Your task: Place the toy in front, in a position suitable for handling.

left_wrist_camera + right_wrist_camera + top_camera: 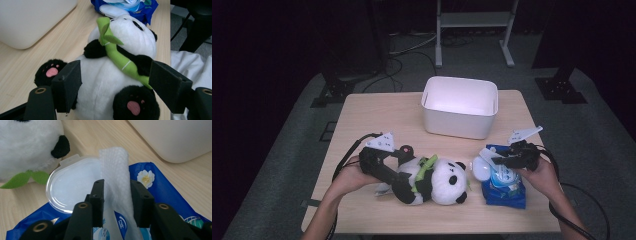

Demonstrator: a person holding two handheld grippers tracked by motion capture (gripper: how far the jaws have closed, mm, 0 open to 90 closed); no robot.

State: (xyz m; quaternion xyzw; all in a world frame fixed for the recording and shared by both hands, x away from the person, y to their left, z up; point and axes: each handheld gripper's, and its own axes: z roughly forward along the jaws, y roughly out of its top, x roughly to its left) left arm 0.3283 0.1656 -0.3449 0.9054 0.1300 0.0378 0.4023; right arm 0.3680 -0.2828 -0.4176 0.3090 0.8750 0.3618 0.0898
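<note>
With the right claw (116, 202) pinching the wipe (115, 170), draw it straight up from the blue pack (160, 187) while the spread left claw (115, 85) straddles the panda (120, 75).

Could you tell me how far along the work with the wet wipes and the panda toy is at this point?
Done: the wipe pack has its lid flipped open. In hand: the right gripper pinches a wipe that sticks up from the pack, while the left gripper stands open around the lying panda toy. Left: pulling the wipe free. The white bin looks empty.
</note>
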